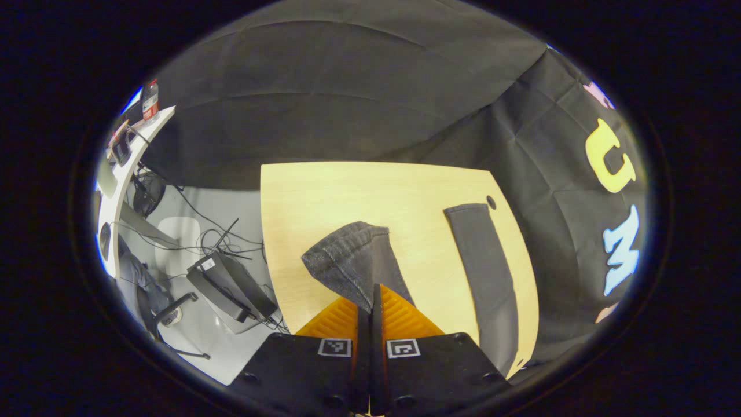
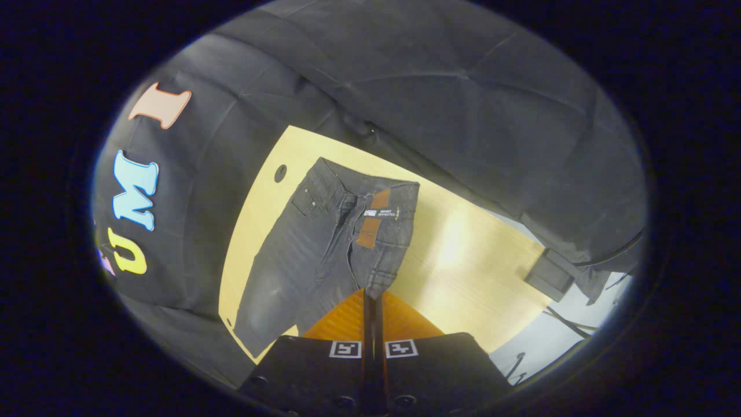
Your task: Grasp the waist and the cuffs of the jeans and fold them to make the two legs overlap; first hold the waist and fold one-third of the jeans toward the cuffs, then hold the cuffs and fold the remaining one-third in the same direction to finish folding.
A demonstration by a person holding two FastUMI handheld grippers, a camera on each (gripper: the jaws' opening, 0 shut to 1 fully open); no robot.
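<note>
Both sets of jaws are pinching dark denim with almost no gap: my right gripper is clamping the jeans at the waist end, lifting that side while the rest is lying on the wooden table. My left gripper is squeezing one raised cuff, the other leg lying flat nearby.

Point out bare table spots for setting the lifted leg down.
Free: table between lifted cuff and far edge; strip between cuff and flat leg; table right of waist. Crowded: the flat leg, near the right edge.
</note>
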